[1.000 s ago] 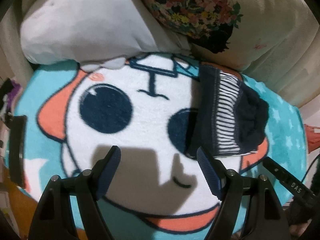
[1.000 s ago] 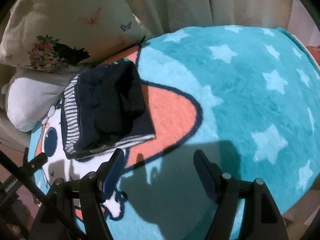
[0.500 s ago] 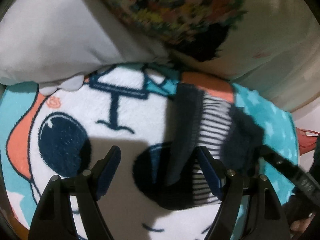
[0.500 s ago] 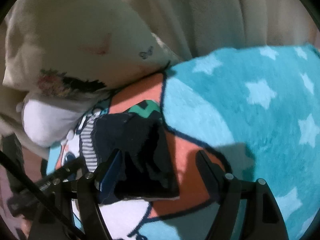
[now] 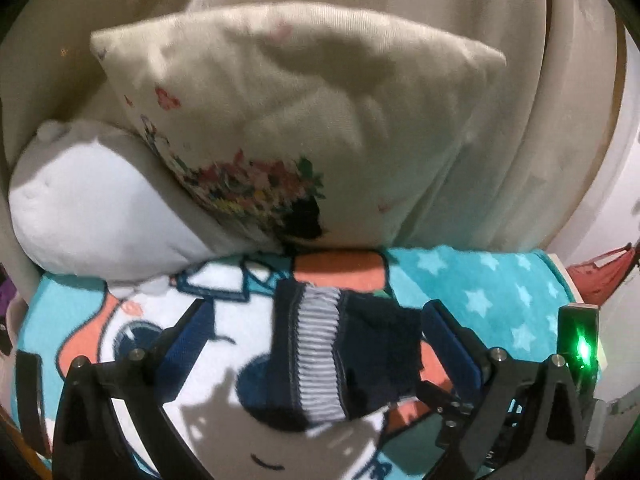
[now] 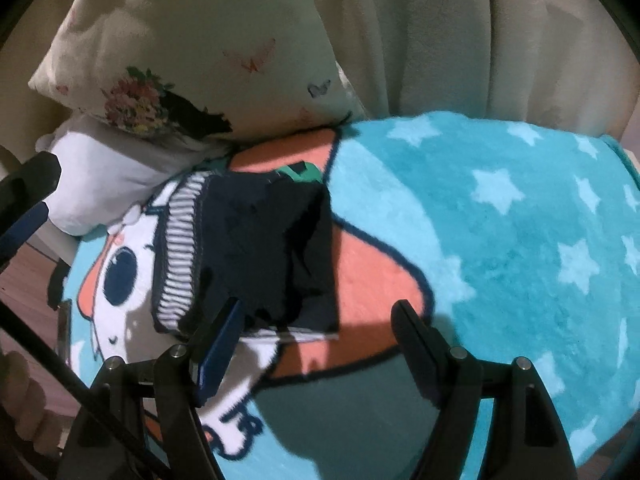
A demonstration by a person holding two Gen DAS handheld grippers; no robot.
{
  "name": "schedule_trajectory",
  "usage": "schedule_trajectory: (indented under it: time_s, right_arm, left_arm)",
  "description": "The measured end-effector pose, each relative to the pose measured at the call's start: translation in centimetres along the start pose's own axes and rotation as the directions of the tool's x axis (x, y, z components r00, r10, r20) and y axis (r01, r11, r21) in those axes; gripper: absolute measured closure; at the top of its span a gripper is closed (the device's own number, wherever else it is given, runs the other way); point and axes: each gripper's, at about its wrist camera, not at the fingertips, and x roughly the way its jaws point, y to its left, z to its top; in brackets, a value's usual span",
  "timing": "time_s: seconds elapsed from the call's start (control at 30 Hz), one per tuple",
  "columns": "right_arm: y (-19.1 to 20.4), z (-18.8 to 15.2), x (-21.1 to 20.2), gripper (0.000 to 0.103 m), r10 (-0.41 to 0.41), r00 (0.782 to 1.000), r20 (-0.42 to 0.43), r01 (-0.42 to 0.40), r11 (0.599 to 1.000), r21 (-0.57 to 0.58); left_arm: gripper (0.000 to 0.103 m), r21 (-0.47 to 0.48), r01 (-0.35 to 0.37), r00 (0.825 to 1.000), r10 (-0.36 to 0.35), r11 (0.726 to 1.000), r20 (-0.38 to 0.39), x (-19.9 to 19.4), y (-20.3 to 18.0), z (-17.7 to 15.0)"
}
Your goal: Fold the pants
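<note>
The navy pants (image 5: 344, 356) with a striped waistband lie folded into a small bundle on the turquoise cartoon blanket (image 5: 480, 280). My left gripper (image 5: 316, 316) hangs above them with its jaws opening wide. The bundle shows between the fingers, but the pads do not touch it. In the right wrist view the pants (image 6: 260, 248) lie just beyond my right gripper (image 6: 320, 310), which is open. Its left finger (image 6: 224, 336) overlaps the bundle's near edge and nothing is pressed between the pads.
A cream floral cushion (image 5: 280, 120) and a white pillow (image 5: 92, 216) lean against cream fabric (image 6: 440, 40) behind the blanket. The blanket's edge drops off at the right (image 6: 624, 160). A black device with a green light (image 5: 580, 344) sits at the lower right.
The left gripper has lifted and pulled back from the pants, bringing the cushion into view, and its jaws have spread wider. The right gripper has shifted closer to the bundle. The pants lie unmoved.
</note>
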Motion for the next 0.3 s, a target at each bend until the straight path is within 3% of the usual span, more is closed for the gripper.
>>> schedule_trajectory:
  time_s: [0.07,0.17,0.3]
  right_arm:
    - [0.0,-0.6,0.3,0.022,-0.019,1.0,-0.017,0.019,1.0,-0.001]
    - [0.3,-1.5,0.9,0.022,-0.028,0.999,-0.047,0.028,1.0,-0.01]
    - [1.4,-2.1,1.1,0.022,-0.055,0.997,-0.055,0.053,0.998,-0.043]
  left_arm:
    - [0.0,-0.03,-0.008,0.998,0.006,1.0,-0.063,0.9,0.5,-0.8]
    - [0.0,-0.033,-0.077,0.983,0.071,0.996,-0.17,2.7,1.4,-2.4]
    - [0.0,0.033,-0.158,0.963,0.162,0.987,-0.214,3.3,1.7,-4.3]
